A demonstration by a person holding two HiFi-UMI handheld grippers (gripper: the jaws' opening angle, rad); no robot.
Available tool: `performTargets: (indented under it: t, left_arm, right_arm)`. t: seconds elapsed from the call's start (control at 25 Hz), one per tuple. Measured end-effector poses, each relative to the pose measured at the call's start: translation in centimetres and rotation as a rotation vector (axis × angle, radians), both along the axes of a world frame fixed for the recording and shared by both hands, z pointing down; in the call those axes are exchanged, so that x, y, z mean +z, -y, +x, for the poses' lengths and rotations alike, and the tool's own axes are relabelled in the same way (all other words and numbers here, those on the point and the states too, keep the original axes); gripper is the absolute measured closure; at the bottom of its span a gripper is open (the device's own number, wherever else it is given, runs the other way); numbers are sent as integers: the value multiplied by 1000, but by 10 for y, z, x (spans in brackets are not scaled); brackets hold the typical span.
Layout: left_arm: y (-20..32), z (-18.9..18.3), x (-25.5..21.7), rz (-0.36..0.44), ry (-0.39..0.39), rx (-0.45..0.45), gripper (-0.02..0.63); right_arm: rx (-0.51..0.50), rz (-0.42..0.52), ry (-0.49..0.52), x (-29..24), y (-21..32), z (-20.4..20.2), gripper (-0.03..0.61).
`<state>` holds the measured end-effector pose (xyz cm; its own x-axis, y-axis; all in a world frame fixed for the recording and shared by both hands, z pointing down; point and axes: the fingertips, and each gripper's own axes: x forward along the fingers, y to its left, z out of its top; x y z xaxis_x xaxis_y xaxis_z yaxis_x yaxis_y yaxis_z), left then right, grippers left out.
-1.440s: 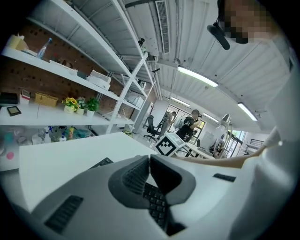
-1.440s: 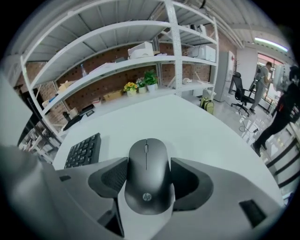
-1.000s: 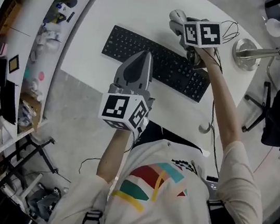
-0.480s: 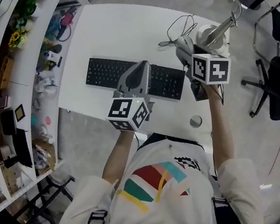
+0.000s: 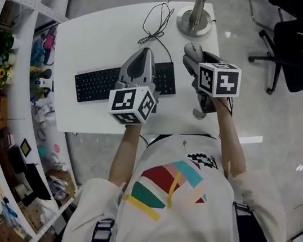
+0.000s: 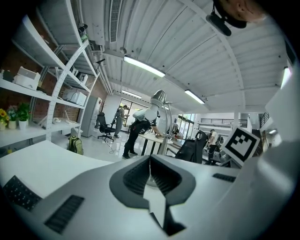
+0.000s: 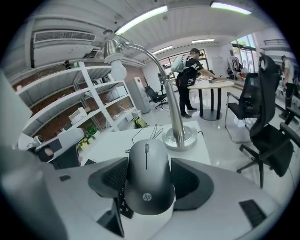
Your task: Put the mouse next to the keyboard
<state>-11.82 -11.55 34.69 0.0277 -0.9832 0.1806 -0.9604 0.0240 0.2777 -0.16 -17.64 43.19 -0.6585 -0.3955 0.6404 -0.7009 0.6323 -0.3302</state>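
A dark grey mouse point(image 7: 146, 164) with a scroll wheel sits between the jaws of my right gripper point(image 7: 147, 180), which is shut on it. In the head view the mouse point(image 5: 192, 51) is held above the white desk point(image 5: 97, 29), just off the right end of the black keyboard point(image 5: 97, 83). My left gripper point(image 5: 143, 59) hovers over the keyboard's right half. Its jaws meet with nothing between them in the left gripper view point(image 6: 150, 176). A corner of the keyboard point(image 6: 18, 193) shows at the lower left there.
A metal lamp base point(image 5: 194, 22) stands at the desk's far right corner, with a black cable point(image 5: 156, 18) looping beside it. A small grey disc point(image 5: 198, 115) lies near the front right edge. Shelves point(image 5: 22, 40) run along the left. Office chairs point(image 5: 294, 49) stand to the right.
The head view has swung round, so the desk looks turned. The right gripper with the mouse has come from behind the keyboard's right end to beside it. The left gripper stays above the keyboard.
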Motion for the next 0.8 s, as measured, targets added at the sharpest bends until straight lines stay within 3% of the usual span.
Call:
performTargets:
  t: [0.2, 0.4, 0.8]
  left_arm:
    - [7, 19, 21, -53, 7, 58, 571]
    - [8, 29, 30, -56, 34, 59, 571]
    - [4, 46, 59, -84, -1, 56, 571]
  right_arm:
    - [78, -49, -17, 25, -15, 25, 304]
    - [80, -72, -61, 50, -21, 38, 304]
    - [105, -154, -138, 98, -35, 55, 304]
